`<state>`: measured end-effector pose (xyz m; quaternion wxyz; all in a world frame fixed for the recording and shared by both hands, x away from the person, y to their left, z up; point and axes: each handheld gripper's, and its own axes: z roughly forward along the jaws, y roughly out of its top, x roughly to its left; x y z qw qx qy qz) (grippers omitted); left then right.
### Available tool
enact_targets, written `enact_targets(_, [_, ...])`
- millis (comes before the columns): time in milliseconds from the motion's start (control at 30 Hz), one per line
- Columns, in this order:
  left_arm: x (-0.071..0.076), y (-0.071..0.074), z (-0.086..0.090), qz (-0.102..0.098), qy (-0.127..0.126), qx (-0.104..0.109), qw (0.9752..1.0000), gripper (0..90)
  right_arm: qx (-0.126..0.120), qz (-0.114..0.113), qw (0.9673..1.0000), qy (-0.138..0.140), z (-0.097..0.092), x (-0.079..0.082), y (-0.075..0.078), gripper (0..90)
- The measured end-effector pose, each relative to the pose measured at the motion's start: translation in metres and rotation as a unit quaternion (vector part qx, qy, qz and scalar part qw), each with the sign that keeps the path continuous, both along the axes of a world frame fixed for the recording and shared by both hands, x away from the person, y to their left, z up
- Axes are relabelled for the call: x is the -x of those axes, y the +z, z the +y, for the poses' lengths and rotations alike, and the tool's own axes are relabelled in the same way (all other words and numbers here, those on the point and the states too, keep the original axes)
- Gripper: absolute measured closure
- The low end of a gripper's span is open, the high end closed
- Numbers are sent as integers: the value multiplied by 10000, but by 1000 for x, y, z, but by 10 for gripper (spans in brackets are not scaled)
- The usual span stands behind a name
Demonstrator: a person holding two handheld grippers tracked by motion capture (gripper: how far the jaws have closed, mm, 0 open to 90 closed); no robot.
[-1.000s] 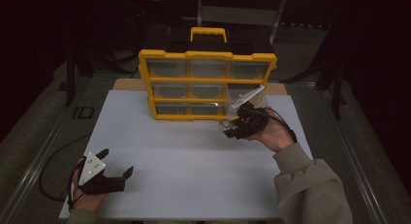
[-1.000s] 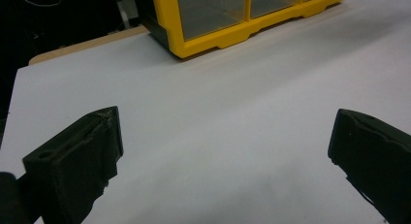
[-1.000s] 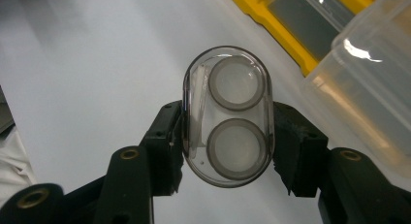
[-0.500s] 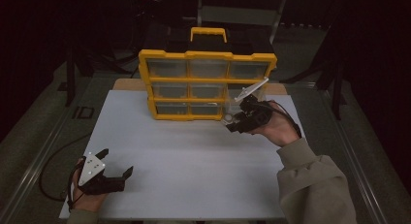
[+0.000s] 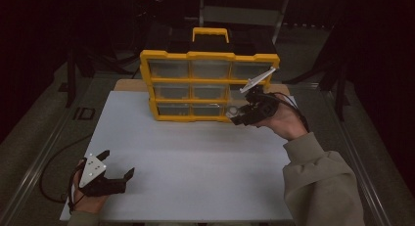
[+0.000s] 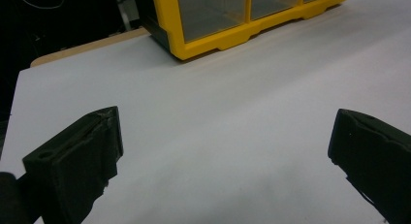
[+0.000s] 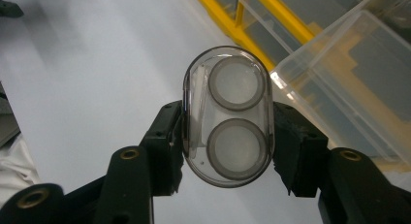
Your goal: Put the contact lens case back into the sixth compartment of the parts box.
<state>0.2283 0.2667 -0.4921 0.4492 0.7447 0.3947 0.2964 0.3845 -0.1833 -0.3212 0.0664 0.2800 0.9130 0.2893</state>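
A yellow drawer organizer [image 5: 209,84] with clear drawers stands at the far middle of the white table. My right gripper [image 5: 237,113] is by its lower right corner, shut on a clear oval case [image 7: 228,115] that holds two round grey discs. In the right gripper view an open clear drawer [image 7: 349,78] juts out beside the case. My left gripper [image 5: 117,165] rests near the table's front left corner, open, with bare table between its pads [image 6: 77,156].
The white table top [image 5: 195,157] stretches between the two grippers. The organizer's yellow base [image 6: 232,35] appears far ahead in the left gripper view. A black cable [image 5: 54,167] trails off the table's left side. Dark floor and stands surround the table.
My right gripper has moved a little right and up along the organizer's lower right corner with the case in it. The left gripper has stayed where it was.
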Motion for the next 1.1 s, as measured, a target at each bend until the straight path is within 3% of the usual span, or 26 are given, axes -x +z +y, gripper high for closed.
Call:
enact_targets(467, [0,0,0,12,-10,-22,10000,0,-43,-92,9999,-91,-3,-9,17,491])
enact_targets(1100, [0,-1,0,20,-4,-12,10000,0,-133,-171,9984,-520,-17,-30,30,491])
